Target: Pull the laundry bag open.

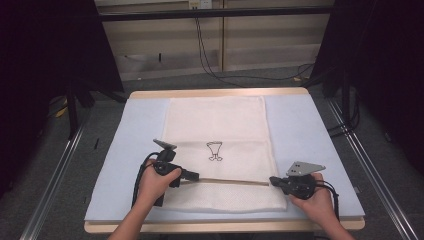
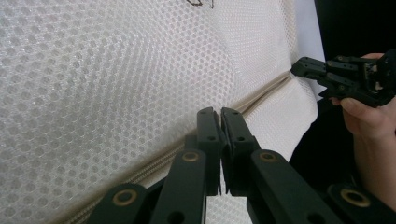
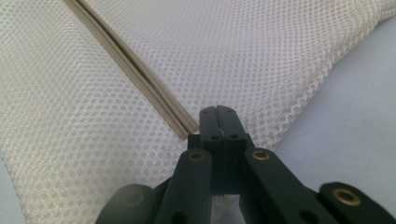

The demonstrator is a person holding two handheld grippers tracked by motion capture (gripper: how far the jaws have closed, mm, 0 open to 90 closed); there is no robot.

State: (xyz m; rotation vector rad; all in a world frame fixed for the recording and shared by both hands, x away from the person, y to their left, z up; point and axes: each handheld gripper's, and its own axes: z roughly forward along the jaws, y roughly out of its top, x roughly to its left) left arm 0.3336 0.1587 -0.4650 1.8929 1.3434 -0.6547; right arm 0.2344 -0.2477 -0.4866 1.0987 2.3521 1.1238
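two hands low (image 1: 155, 182), jaws closed at mesh bag (image 1: 217, 130) zipper (image 1: 227, 181)

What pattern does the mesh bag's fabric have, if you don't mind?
A fine cream-white honeycomb mesh bag, clearest in the left gripper view.

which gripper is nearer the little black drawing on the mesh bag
Left. The left gripper sits just below-left of the drawing; the right gripper is farther off, at the mesh bag's right edge.

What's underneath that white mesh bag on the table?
The mesh bag lies flat on a pale blue mat that covers the wooden table. Whether anything is inside the bag or beneath its middle cannot be seen; the fabric hides it.
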